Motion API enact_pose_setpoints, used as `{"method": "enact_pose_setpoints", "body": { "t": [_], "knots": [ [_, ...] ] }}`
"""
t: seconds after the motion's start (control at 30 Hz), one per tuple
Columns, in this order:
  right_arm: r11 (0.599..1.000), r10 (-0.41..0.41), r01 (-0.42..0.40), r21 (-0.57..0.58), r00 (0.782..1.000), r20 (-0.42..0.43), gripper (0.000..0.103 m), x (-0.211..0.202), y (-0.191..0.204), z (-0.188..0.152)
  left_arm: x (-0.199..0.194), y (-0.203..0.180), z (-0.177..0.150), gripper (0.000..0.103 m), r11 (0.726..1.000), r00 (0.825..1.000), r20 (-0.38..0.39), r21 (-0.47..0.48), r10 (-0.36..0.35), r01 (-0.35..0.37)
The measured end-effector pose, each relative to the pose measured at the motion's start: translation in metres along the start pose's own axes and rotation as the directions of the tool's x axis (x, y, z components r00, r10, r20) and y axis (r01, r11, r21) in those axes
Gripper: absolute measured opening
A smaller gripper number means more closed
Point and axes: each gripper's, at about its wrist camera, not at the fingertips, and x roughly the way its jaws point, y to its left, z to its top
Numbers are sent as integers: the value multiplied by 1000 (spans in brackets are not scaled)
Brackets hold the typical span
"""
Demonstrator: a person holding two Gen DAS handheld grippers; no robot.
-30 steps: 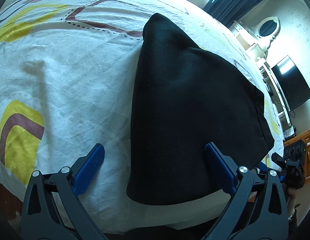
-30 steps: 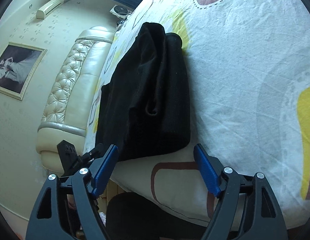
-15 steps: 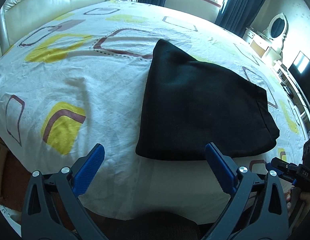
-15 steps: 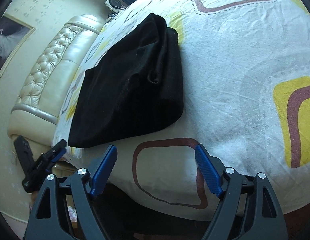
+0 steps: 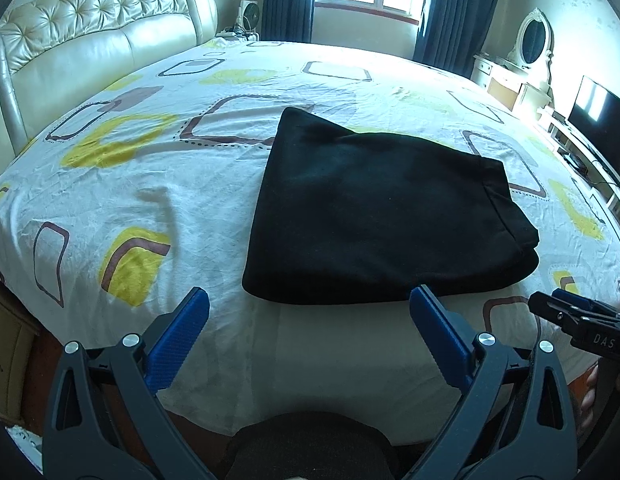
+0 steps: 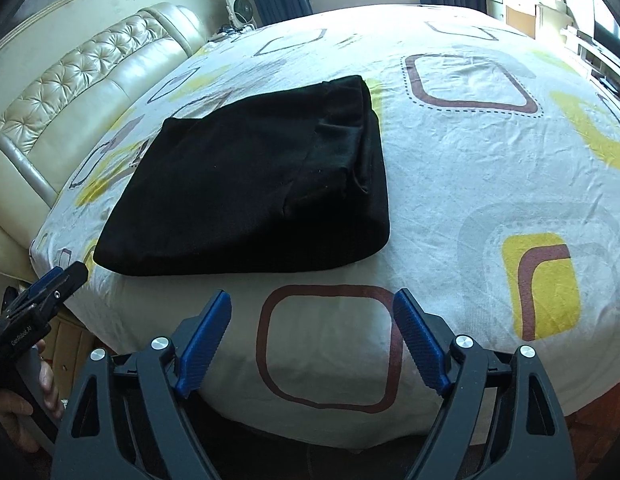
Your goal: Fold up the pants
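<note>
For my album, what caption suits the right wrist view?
Folded black pants lie on the patterned bedsheet, open right gripper held off them.

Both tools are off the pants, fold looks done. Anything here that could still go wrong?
1. The folded pants lie near the front edge of the bed; a bump could slide them off.
2. On the right side the layers look loose and bunched, so the fold may spring open.
3. The left tool and right tool are open and just in front of the pants; a forward move could catch the near edge.
</note>
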Motion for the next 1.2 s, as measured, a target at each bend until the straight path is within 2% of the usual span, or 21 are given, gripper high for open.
{"method": "enact_pose_setpoints", "body": {
  "t": [0.3, 0.6, 0.77, 1.2],
  "knots": [
    [1000, -11, 11, 2, 999, 48, 84, -10, 4, -1, 4, -3, -3, 100, 1000, 999, -24, -6, 22, -22],
    [1000, -8, 7, 15, 999, 39, 84, -10, 5, -3, 3, -5, -3, 100, 1000, 999, -31, -8, 17, -17],
    [1000, -5, 4, 14, 999, 35, 84, -10, 6, -4, 1, -6, -3, 100, 1000, 1000, -28, -21, -10, 9],
    [1000, 6, -6, 12, 1000, 16, 84, -7, 8, -6, -4, -16, 1, 100, 999, 1000, 6, 41, -2, 2]
  ]
}}
